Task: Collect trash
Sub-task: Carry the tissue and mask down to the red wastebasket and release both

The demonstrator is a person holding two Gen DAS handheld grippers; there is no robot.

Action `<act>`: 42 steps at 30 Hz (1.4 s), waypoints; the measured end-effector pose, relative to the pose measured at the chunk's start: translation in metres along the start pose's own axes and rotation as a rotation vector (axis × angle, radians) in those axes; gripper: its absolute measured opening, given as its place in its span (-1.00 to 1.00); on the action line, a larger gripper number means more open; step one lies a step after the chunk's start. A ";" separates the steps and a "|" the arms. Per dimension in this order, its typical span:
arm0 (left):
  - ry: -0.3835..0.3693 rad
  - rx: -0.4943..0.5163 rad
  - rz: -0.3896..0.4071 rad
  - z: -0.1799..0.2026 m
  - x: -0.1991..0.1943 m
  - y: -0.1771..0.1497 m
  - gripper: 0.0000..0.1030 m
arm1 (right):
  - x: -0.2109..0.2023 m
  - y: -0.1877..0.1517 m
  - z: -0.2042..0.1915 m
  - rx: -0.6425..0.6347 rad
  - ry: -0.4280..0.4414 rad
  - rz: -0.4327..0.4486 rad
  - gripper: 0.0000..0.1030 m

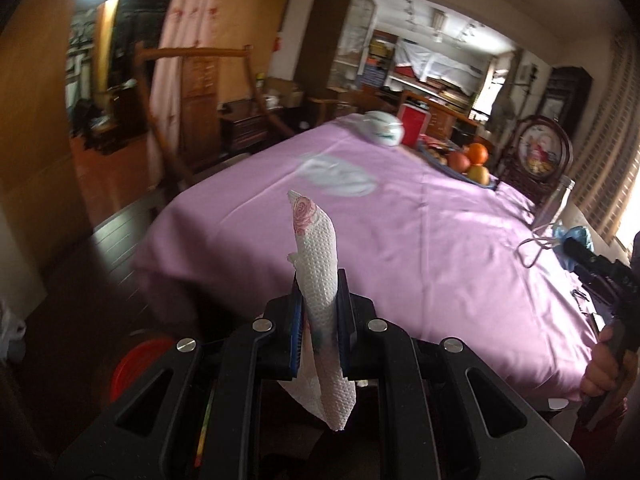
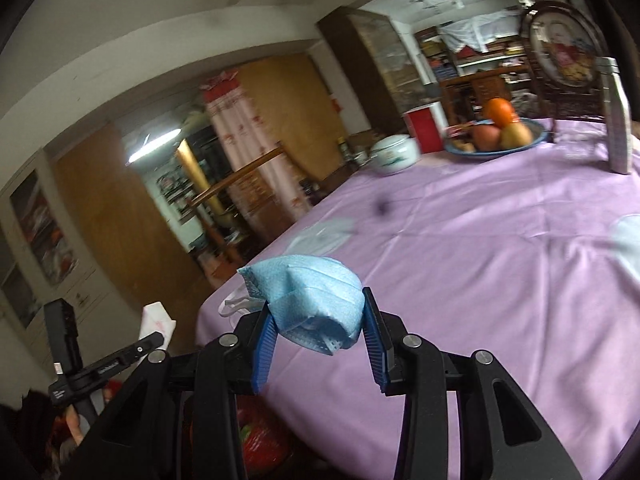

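- Two grippers, each loaded: your left gripper (image 1: 319,292) is clamped tight on a white napkin (image 1: 318,256), and your right gripper (image 2: 319,322) pinches a crumpled blue mask (image 2: 312,300).
- The napkin stands up past your left fingertips, its rose-printed end on top, and its lower end hangs down behind the pads.
- The mask bulges between your right pads (image 2: 374,332), which are partly closed around it; its white ear loop (image 2: 232,305) trails off to the left.
- Ahead of both tools lies the pink tablecloth (image 1: 400,240), with a clear plastic bag (image 1: 340,176) flat on it beyond the napkin's tip.
- Farther ahead sit a white lidded jar (image 2: 394,154) and a fruit bowl (image 2: 496,148).
- Below your left tool, to its left, a red bin (image 1: 136,368) sits on the floor.
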State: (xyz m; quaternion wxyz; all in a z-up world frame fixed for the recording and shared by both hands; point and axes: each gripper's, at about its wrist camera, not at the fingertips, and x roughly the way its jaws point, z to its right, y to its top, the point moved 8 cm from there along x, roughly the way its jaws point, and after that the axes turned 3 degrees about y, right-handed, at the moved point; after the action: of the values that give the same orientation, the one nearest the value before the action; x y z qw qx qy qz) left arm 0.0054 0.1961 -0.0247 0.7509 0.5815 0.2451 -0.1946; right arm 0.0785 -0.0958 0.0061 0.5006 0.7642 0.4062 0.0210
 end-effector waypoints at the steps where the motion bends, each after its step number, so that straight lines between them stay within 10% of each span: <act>1: 0.012 -0.017 -0.005 -0.013 -0.003 -0.007 -0.70 | 0.003 -0.003 -0.007 -0.008 0.007 -0.009 -0.23; 16: 0.101 -0.209 -0.165 -0.139 0.033 -0.102 -0.68 | 0.056 -0.065 -0.104 -0.127 0.073 -0.159 -0.23; 22: 0.154 -0.278 -0.195 -0.171 0.053 -0.127 0.33 | 0.078 -0.080 -0.124 -0.162 0.083 -0.214 -0.23; 42: 0.393 -0.411 -0.109 -0.259 0.018 -0.116 0.79 | 0.179 -0.173 -0.200 -0.259 0.182 -0.495 -0.23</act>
State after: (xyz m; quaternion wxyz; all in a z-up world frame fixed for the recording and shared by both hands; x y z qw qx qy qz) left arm -0.0844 0.4184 -0.1784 0.7795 0.4299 0.4509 -0.0644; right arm 0.0066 0.1979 -0.0970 0.5454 0.5665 0.6175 0.0185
